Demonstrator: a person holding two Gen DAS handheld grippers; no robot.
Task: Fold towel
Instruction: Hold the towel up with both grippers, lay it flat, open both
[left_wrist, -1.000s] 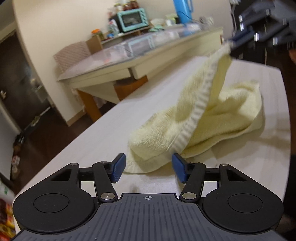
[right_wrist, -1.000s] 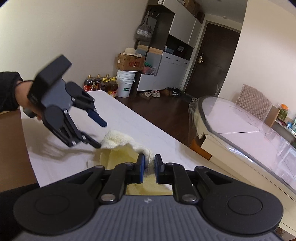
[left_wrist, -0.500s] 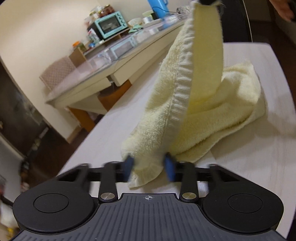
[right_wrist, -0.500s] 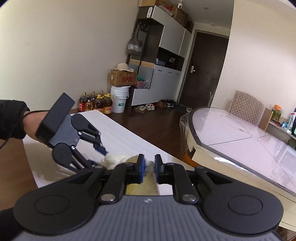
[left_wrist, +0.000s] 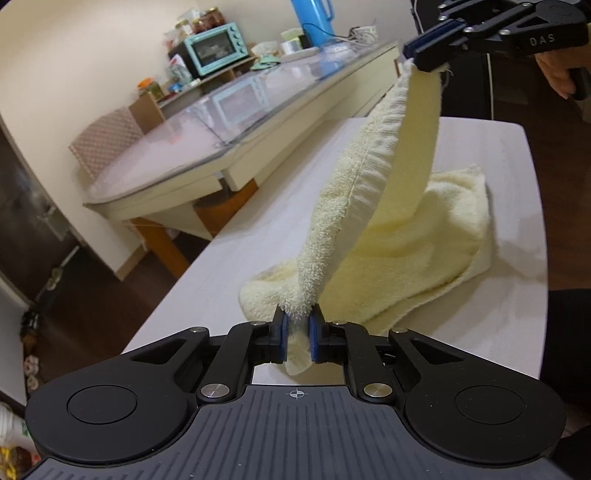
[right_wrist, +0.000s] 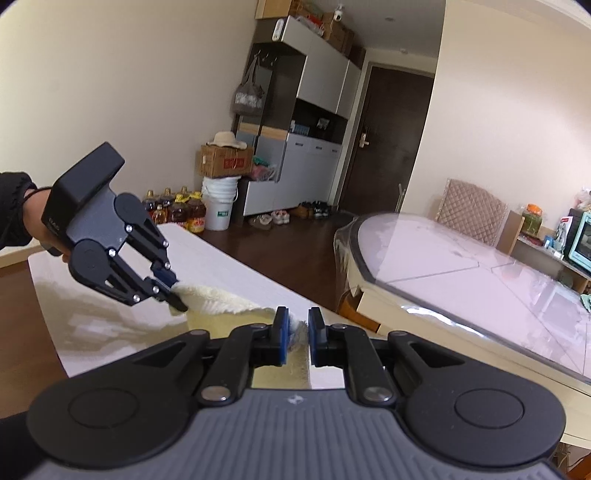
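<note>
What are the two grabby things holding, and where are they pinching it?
Both hold the yellow towel. The left hand-held gripper pinches one end of its ribbed edge, the right hand-held gripper the other end.

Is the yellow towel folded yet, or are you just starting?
Only starting. Done: both corners are caught, the left gripper shut on one towel corner and the right gripper on another, with one edge hanging between them. The rest lies crumpled on the white table. Left: lift it, spread it flat, then fold it.
</note>
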